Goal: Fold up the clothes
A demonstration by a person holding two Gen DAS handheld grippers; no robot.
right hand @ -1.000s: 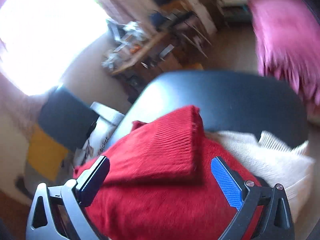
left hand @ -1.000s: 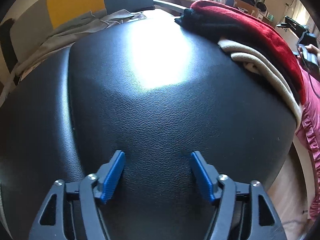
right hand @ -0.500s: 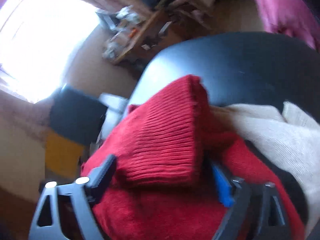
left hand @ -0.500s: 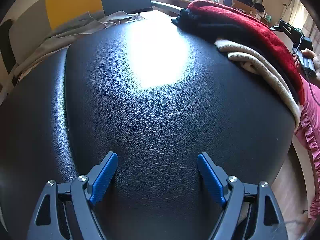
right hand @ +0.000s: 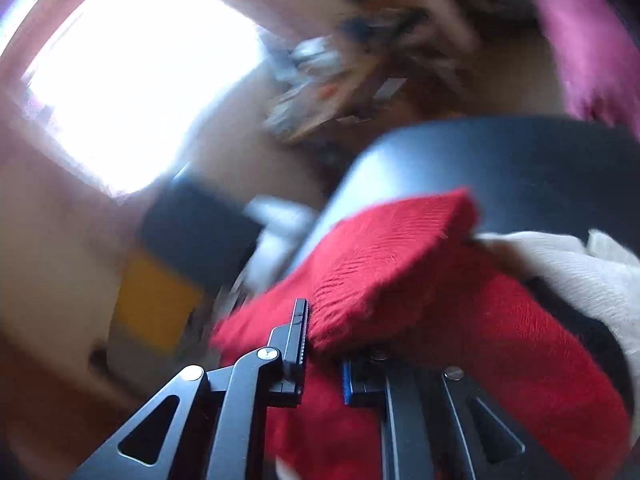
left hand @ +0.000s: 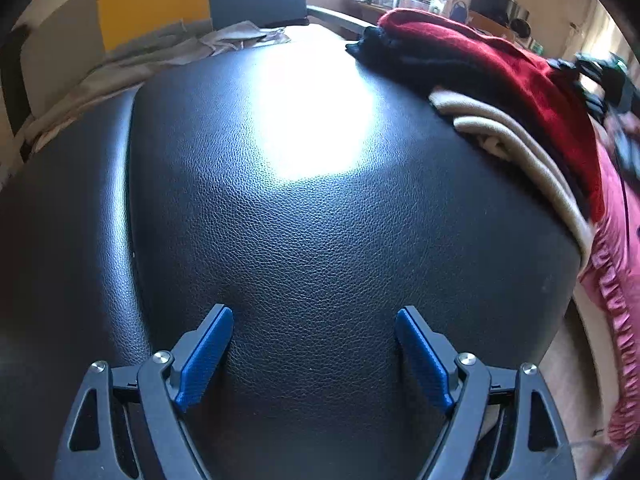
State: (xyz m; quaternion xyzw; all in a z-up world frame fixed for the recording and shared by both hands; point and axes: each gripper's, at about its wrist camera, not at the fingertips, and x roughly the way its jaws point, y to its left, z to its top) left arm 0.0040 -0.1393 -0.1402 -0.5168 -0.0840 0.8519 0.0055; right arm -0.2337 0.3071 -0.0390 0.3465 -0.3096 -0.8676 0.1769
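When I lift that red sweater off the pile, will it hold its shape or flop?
Probably flop: the red sweater is a soft fuzzy knit, and its folded flap already bends where the right claw is closing on it. The free part will likely sag and unfold. Its fuzz may also drag the cream garment beside it. The left claw is open and empty, free to help.

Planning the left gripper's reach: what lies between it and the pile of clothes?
Only bare black leather cushion separates the open left gripper from the red, black and cream clothes pile, in the left wrist view.
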